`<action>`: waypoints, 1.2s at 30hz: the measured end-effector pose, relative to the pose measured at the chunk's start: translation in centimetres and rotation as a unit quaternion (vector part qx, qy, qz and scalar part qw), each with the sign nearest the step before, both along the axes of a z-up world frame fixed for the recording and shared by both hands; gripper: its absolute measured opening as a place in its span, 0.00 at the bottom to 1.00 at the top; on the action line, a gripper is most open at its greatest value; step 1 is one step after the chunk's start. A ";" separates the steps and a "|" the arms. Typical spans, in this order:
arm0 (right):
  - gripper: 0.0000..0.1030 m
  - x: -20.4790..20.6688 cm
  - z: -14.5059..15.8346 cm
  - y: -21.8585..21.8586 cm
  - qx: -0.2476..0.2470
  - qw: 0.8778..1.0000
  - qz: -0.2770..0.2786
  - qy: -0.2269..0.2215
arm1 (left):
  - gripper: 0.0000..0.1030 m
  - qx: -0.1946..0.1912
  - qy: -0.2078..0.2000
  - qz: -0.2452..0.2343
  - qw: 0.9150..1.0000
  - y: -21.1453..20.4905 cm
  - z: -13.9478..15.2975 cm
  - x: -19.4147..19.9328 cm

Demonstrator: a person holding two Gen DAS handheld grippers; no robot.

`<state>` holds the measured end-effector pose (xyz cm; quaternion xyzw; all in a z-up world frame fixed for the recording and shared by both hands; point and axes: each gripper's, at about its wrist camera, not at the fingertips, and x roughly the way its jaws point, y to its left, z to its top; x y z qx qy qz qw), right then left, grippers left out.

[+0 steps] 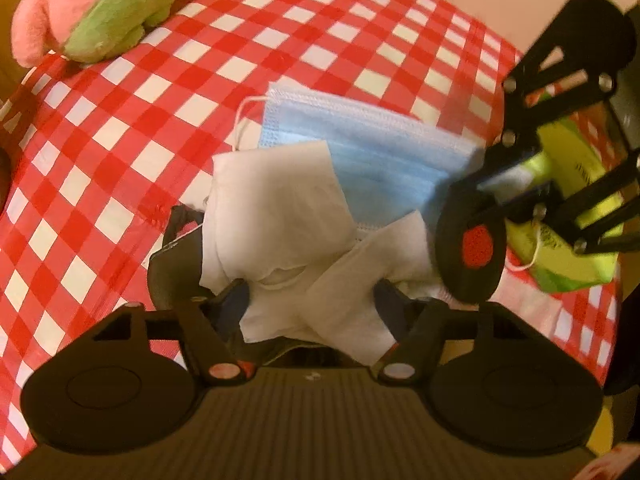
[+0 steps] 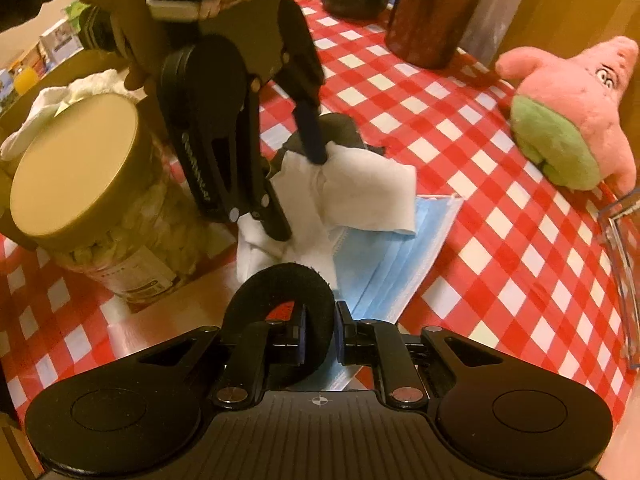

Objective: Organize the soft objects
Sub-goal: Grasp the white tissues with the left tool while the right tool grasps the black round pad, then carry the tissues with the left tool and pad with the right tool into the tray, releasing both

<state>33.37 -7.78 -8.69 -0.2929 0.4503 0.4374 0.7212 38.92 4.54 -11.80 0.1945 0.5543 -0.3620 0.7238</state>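
Item 1, my right claw (image 2: 320,334): clamped on a black fabric ring (image 2: 280,296), a soft loop like a hair band, pinched through its near side between the pads. It sits low over the desk (image 2: 500,240), touching the near end of the blue face mask (image 2: 384,264).

Item 2, my left claw (image 1: 312,312): jaws partly apart, pointing steeply down around the crumpled white tissue (image 1: 280,216). One finger presses into the tissue in the right wrist view; I cannot tell whether both pads bite yet.

Item 3, the pile: tissue on top, the mask beneath and beyond it, a dark grey cloth (image 1: 164,256) under the left edge. All are heaped together mid-desk on the red check cover.

Item 4, surroundings: pink and green plush toy (image 2: 576,120) well apart at the desk's far side; clear plastic tray (image 2: 624,240) at the edge near it; lidded jar (image 2: 80,184) just beside the pile; brown canister (image 2: 432,12) at the back; green packet (image 1: 568,248) behind my right claw.

Step in hand, as I judge it: picking items off the heap, ring secured, tissue being taken. Next calls for closing fully on the tissue alone, then lifting straight up so the mask does not drag.

Room: open check cover toward the toy and tray; the jar crowds the other side, and the two claws stand close.
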 end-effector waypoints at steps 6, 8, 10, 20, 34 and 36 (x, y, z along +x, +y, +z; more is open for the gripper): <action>0.13 0.4 0.2 -0.7 0.007 1.000 -0.027 -0.003 | 0.37 0.012 0.003 0.002 1.000 -0.2 -0.6 -0.1; 0.13 0.6 0.4 -1.0 0.012 0.999 -0.035 -0.004 | 0.26 0.009 0.005 0.012 1.000 0.0 -0.5 -0.1; 0.13 0.5 0.6 -1.2 0.016 0.999 -0.045 -0.006 | 0.16 0.007 0.005 0.017 1.000 0.2 -0.3 -0.2; 0.13 0.2 3.0 -2.1 0.040 0.995 -0.090 -0.025 | 0.09 -0.023 -0.022 0.067 0.997 2.1 4.0 -0.7; 0.13 -2.8 10.0 -4.2 0.084 0.983 -0.151 -0.063 | 0.09 -0.033 -0.094 0.162 0.982 4.7 12.7 -4.9; 0.13 -3.6 11.0 -4.3 0.088 0.982 -0.153 -0.071 | 0.09 -0.033 -0.103 0.172 0.979 5.0 13.9 -5.9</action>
